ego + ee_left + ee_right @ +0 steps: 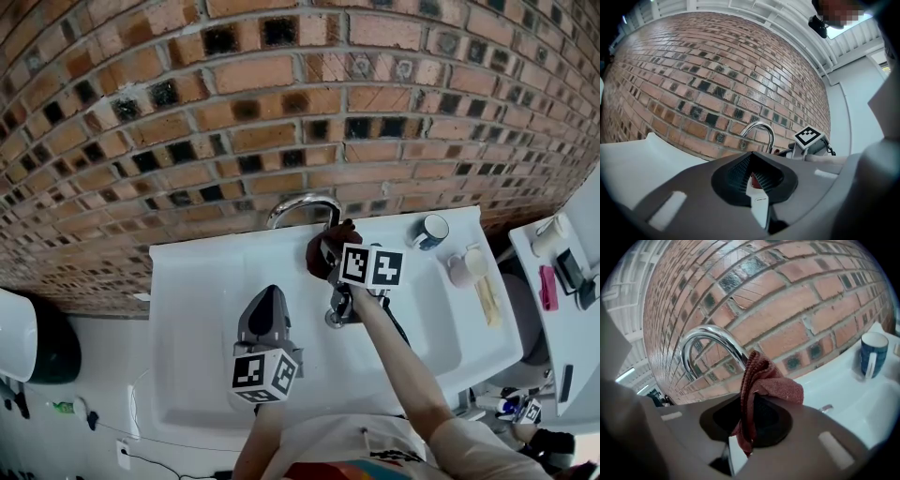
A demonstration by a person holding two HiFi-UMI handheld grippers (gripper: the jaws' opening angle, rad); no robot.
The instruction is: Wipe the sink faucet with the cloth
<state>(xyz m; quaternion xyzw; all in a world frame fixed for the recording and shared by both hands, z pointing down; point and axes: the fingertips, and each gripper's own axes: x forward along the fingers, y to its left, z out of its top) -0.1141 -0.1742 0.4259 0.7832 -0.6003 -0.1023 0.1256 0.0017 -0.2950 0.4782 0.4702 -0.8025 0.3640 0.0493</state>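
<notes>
Red cloth (pixel 761 376) in right hand-held gripper (pixel 333 272), arm (pixel 403 366) outstretched.

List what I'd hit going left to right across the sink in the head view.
left gripper → cloth → blue mug → pink cup. The faucet is left out because it spans both the left gripper and the cloth.
</notes>
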